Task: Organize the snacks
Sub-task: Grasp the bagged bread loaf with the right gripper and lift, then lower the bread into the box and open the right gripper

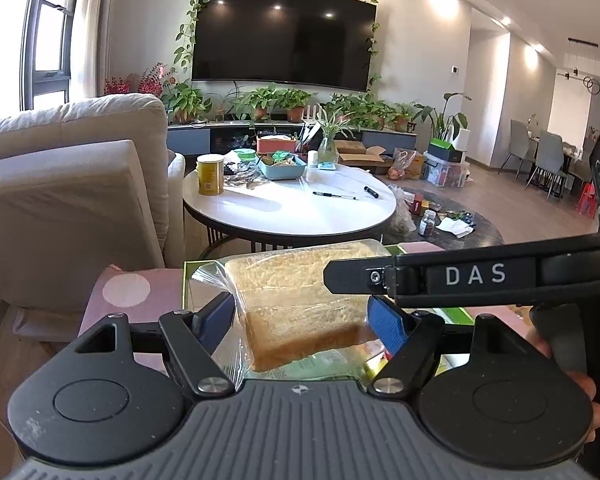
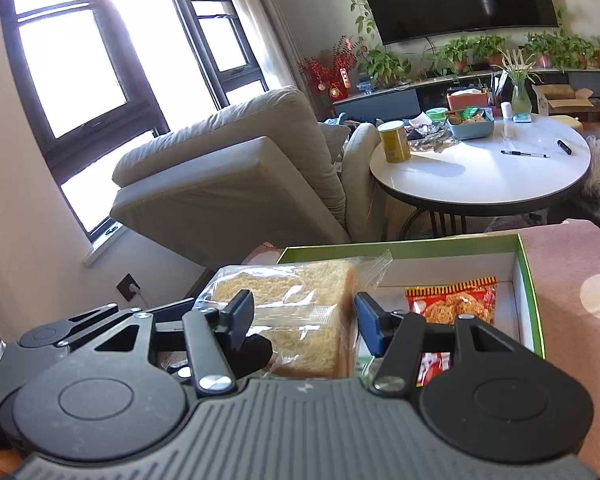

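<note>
Bagged bread [image 1: 300, 312] clamped between jaws of left gripper [image 1: 302, 320] and right gripper [image 2: 300, 316], above green box [image 2: 528, 264].

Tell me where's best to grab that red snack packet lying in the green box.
Probably take the red snack packet by its crimped top edge, coming from above. It lies flat on the floor of the green box, so its faces offer little to pinch, and the box wall blocks a sideways approach on its right.

Both cameras sit low behind their fingers, very near the bagged bread [image 1: 300, 304], facing twelve o'clock. Both see the round table [image 2: 480, 176].
</note>
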A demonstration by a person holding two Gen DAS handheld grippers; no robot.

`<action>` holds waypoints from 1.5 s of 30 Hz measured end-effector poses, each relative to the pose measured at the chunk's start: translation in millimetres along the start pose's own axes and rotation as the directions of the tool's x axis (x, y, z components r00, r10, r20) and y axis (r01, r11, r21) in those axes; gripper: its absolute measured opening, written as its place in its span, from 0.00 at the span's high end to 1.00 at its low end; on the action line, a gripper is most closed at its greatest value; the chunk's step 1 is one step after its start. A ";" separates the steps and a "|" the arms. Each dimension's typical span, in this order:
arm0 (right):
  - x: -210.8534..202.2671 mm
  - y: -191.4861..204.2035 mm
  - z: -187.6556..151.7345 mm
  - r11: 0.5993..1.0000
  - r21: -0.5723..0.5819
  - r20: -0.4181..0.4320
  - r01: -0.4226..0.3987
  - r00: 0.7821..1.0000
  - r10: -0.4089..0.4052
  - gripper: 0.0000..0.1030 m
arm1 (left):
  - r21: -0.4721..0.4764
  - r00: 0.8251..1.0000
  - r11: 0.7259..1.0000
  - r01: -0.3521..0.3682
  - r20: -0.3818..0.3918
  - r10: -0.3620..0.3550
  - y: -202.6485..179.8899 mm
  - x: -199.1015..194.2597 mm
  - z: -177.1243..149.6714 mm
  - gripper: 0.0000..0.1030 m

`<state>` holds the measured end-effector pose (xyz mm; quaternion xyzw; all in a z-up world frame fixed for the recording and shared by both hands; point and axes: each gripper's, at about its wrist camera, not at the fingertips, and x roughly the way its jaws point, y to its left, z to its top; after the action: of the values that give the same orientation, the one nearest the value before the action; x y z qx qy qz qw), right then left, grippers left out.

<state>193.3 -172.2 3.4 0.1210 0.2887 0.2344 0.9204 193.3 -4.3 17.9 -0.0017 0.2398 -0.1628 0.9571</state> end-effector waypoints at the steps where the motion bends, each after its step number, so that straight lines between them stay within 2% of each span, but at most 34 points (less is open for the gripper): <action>1: 2.6 -0.3 0.8 1.000 -0.002 0.000 0.004 1.000 -0.004 0.42 | 0.004 1.000 1.000 -0.004 -0.003 0.004 0.7 4.7 0.7 0.32; 12: 35.7 -12.4 2.5 1.000 0.013 -0.039 0.014 0.999 -0.014 0.42 | -0.013 0.998 1.000 -0.018 -0.053 0.017 16.1 44.8 -2.7 0.32; 24: 58.8 -23.5 0.6 0.998 0.057 -0.074 0.036 0.997 -0.032 0.42 | -0.009 0.995 0.999 -0.041 -0.086 0.040 19.7 67.5 -7.1 0.30; 26: 60.9 -23.9 0.8 0.997 0.062 -0.077 0.051 0.996 -0.046 0.42 | -0.011 0.995 0.999 -0.049 -0.092 0.048 21.1 67.3 -9.1 0.30; 29: 57.6 -19.0 1.2 0.991 0.032 -0.074 0.128 0.989 -0.126 0.42 | -0.009 0.994 0.998 -0.066 -0.085 0.065 22.3 64.0 -10.7 0.30; 45: 20.6 -0.2 6.9 0.996 -0.032 -0.030 0.089 0.996 -0.090 0.42 | -0.008 0.995 0.997 -0.080 -0.062 0.080 17.0 28.4 -11.9 0.27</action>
<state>212.3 -162.6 -1.0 0.0903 0.3048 0.1994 0.9269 216.8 3.8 -7.1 0.0077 0.2701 -0.1230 0.9549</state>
